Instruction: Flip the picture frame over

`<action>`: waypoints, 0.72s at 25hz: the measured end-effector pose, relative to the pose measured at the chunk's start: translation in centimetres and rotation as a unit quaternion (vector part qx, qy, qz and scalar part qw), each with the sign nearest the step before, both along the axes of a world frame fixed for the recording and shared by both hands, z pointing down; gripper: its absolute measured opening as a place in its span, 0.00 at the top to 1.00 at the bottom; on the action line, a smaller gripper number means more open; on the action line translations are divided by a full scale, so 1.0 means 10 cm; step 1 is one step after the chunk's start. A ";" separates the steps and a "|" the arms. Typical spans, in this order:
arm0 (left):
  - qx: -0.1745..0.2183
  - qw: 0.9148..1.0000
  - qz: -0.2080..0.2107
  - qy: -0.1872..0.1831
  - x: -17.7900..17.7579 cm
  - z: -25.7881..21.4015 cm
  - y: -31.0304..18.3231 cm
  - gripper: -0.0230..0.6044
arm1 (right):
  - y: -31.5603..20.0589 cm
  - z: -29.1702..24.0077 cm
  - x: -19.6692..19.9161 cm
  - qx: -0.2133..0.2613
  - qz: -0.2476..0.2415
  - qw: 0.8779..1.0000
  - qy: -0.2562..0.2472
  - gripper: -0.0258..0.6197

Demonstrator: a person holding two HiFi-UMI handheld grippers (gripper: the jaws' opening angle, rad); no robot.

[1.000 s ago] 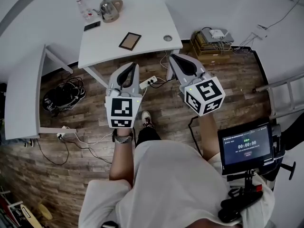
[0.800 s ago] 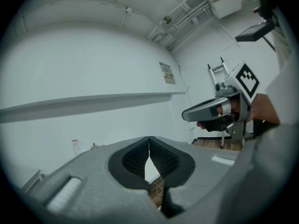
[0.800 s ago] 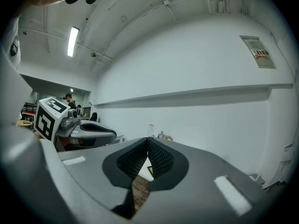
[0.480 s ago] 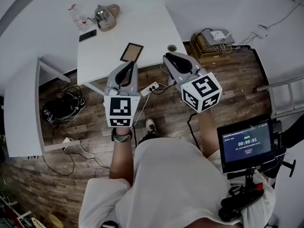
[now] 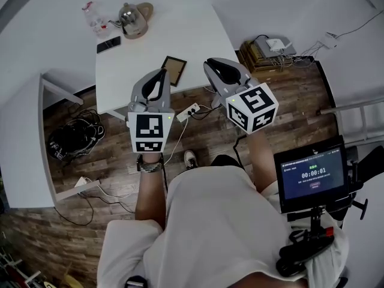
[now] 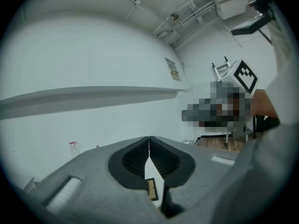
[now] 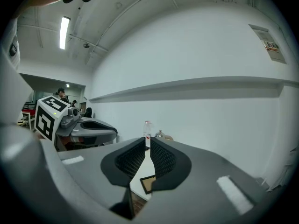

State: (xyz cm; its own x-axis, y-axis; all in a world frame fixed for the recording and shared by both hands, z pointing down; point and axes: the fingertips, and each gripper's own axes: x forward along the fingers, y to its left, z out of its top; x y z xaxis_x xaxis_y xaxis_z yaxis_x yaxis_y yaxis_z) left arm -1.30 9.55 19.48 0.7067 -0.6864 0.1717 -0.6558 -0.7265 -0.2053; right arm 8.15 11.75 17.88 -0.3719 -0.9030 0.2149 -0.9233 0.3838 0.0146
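Observation:
The picture frame (image 5: 174, 70) is small, dark-rimmed with a brown panel, and lies flat near the front edge of the white table (image 5: 198, 23). My left gripper (image 5: 161, 75) hovers just left of it, at the table's front edge, jaws shut and empty. My right gripper (image 5: 210, 63) hangs to the frame's right, also shut with nothing held. In the left gripper view the frame (image 6: 151, 189) shows below the closed tips (image 6: 149, 139). In the right gripper view the frame (image 7: 147, 184) peeks out under the closed jaws (image 7: 148, 140).
A kettle (image 5: 133, 18), a phone (image 5: 108, 44) and a plastic bottle (image 5: 91, 14) sit at the table's far left. A second white table (image 5: 24, 137) stands left. A power strip (image 5: 189, 110), cables and boxes (image 5: 267, 47) lie on the wooden floor. A timer screen (image 5: 309, 176) is at my right.
Both grippers have moved forward together toward the table and now reach its front edge beside the frame. Their jaws stayed shut.

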 end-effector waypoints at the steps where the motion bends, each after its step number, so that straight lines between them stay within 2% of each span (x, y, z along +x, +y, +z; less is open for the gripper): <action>1: 0.001 1.000 0.000 0.001 0.00 0.00 -0.01 0.95 | -0.01 0.01 0.00 -0.001 -0.001 1.000 0.001 0.91; 9: -0.004 1.000 -0.009 0.002 -0.07 0.05 0.10 0.95 | -0.04 0.10 0.07 -0.004 0.001 1.000 0.022 0.91; 14: -0.033 0.999 -0.028 -0.004 -0.13 0.34 -0.62 0.95 | -0.93 0.53 0.09 -0.046 -0.022 0.998 0.047 0.91; 18: -0.037 0.999 -0.037 -0.005 -0.17 0.37 -0.49 0.95 | -0.92 0.75 0.10 -0.062 -0.040 0.995 0.073 0.90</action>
State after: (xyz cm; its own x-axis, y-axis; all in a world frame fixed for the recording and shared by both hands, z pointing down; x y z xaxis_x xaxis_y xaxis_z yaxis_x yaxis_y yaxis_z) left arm -2.97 4.61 23.18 0.6521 -0.7224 0.2300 -0.7069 -0.6890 -0.1600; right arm 9.15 2.51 25.33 -0.3983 -0.8354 0.3788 -0.8813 0.4630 0.0943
